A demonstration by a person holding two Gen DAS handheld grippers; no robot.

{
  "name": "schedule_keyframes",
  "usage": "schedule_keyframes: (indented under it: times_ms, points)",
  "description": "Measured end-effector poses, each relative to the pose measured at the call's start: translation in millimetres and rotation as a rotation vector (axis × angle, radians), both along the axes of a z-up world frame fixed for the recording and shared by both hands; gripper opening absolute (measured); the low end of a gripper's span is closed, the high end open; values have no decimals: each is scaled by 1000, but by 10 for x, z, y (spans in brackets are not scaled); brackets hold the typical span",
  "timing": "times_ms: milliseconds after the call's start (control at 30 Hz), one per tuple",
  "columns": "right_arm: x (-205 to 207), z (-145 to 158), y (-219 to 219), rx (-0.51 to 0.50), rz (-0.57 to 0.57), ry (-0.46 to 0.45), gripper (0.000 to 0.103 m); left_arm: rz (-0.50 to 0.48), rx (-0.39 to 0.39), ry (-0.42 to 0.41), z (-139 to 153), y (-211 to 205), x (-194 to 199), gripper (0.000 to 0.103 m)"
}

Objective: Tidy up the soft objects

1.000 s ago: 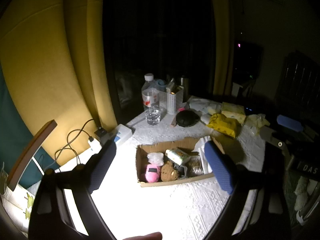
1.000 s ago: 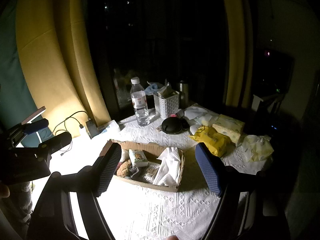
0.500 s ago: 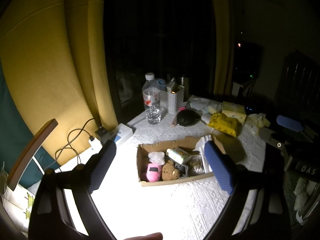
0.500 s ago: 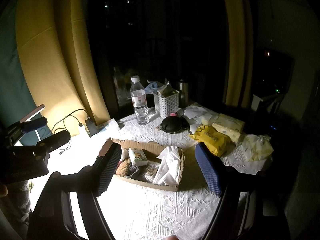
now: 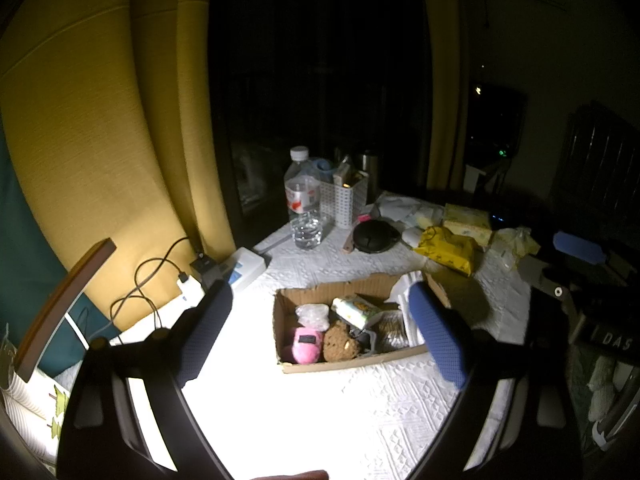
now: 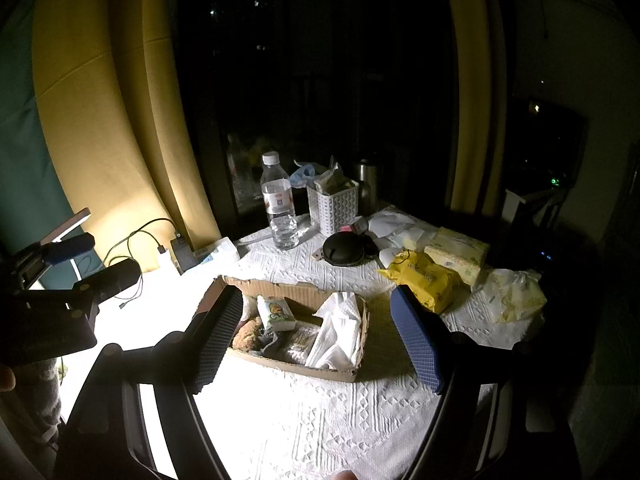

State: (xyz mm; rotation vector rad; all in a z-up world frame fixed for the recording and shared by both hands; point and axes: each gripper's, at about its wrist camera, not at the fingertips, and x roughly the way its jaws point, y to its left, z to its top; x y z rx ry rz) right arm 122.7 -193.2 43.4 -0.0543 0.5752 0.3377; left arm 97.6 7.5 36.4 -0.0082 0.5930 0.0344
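A shallow cardboard box [image 5: 352, 362] sits mid-table on the white cloth. It holds a pink plush [image 5: 306, 344], a brown plush [image 5: 340, 346], a clear bag [image 5: 312, 316], a wipes pack [image 5: 356, 310] and a folded white cloth [image 6: 340, 328]. My left gripper [image 5: 319, 294] hovers short of the box, open, nothing between its blue pads. My right gripper [image 6: 317, 296] hangs open the same way, facing the box [image 6: 280, 286] from its other side and apart from it. In the right wrist view the brown plush [image 6: 248, 332] lies partly behind one finger.
Behind the box stand a water bottle [image 5: 303, 200], a white basket [image 5: 346, 200], a black round case [image 5: 374, 236], a yellow pack [image 5: 448, 248] and a tissue box [image 5: 468, 220]. A charger with cables [image 5: 192, 284] lies at the left. The table drops into darkness at the right.
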Motion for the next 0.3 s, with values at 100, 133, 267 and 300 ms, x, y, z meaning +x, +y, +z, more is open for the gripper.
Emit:
schedule_keyframes:
  times_ms: [100,133,267,300]
  points:
    - [-1,-7,0,2,-1,0,79,0,0,0,0,-1,-5,91]
    - [0,-4,-2,1,-1,0,79,-2,2,-1,0,-2,-5,91]
    - [6,-20,6,-1,0,4,79,-10,14,-5,-22,-40,3,91]
    - [-1,-38,3,-1,-1,5,79,-15,12,2,-47,-49,21,91]
